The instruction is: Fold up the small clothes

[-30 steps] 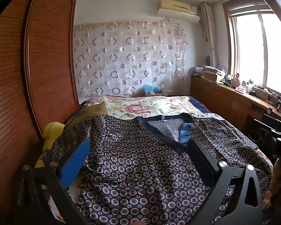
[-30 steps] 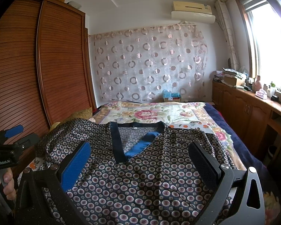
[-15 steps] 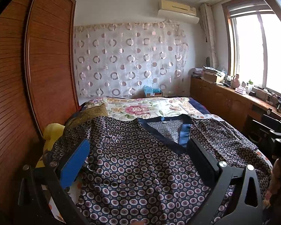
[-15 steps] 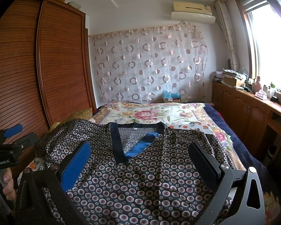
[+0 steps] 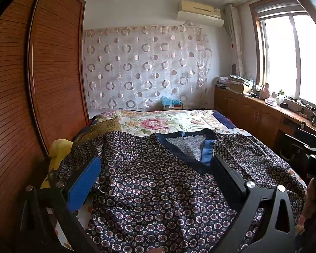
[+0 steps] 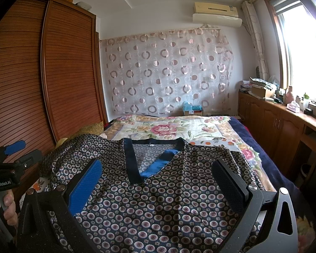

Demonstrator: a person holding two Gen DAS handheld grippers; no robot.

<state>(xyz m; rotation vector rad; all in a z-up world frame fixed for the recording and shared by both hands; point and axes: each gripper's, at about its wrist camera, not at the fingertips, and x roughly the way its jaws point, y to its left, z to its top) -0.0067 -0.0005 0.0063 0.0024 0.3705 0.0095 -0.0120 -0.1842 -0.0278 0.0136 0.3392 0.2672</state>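
Note:
A dark patterned shirt (image 5: 158, 181) with a blue V-neck collar (image 5: 206, 149) lies spread flat on the bed, collar away from me. It also shows in the right wrist view (image 6: 162, 200). My left gripper (image 5: 155, 168) is open and empty, held above the shirt's left half. My right gripper (image 6: 158, 172) is open and empty, held above the shirt's middle. The left gripper's handle and the hand holding it show at the left edge of the right wrist view (image 6: 6, 179).
The bed has a floral quilt (image 5: 162, 122) beyond the shirt. A wooden wardrobe (image 5: 42, 84) runs along the left. A wooden counter (image 5: 263, 109) with clutter runs under the window on the right. A yellow cushion (image 5: 59, 147) lies at the bed's left edge.
The left wrist view has shifted slightly. The shirt lies as before and both grippers stay open.

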